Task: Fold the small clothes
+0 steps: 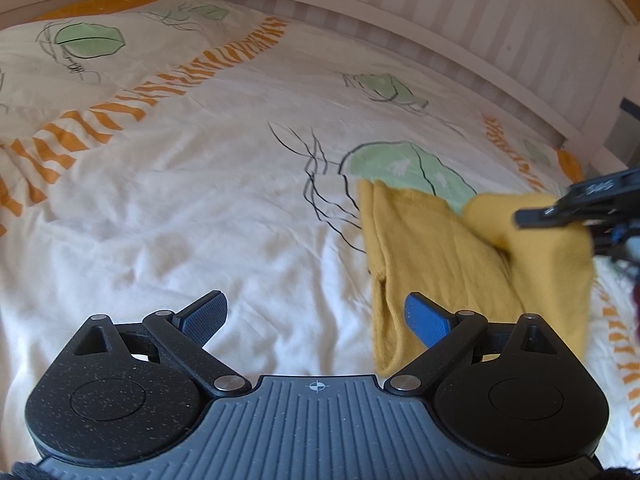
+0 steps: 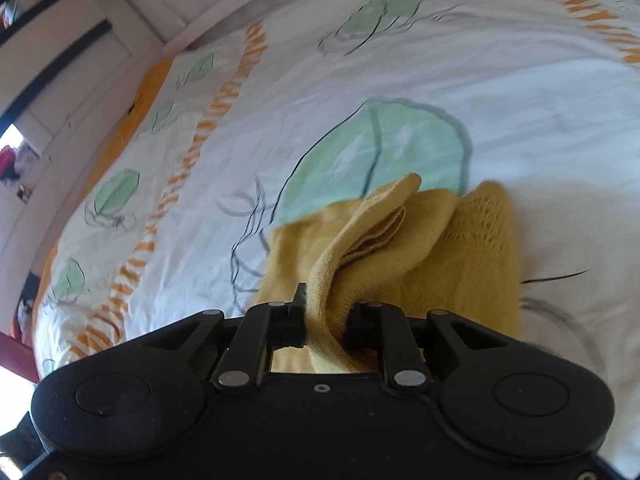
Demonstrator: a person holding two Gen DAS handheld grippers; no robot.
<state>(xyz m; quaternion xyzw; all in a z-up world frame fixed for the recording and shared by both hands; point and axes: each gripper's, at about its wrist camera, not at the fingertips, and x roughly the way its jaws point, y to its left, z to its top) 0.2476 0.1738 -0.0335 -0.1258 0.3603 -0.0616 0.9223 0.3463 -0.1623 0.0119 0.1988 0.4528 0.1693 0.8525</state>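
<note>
A mustard-yellow knit garment [image 2: 460, 248] lies partly on the bed's patterned duvet cover [image 1: 224, 200], overlapping the near edge of a large green leaf print [image 2: 380, 148]. The right gripper [image 2: 326, 320] has its jaws clamped on a bunched fold of the garment, lifting that part clear of the duvet cover. The left gripper [image 1: 316, 320] hangs above the cover just beside the garment, jaws spread wide with nothing between them; one blue pad [image 1: 426, 322] shows in front of the garment's edge.

Yellow garment [image 2: 460, 264] pinched between right gripper [image 2: 326, 320] fingers [image 2: 298, 312] over bedspread [image 2: 360, 80]
</note>
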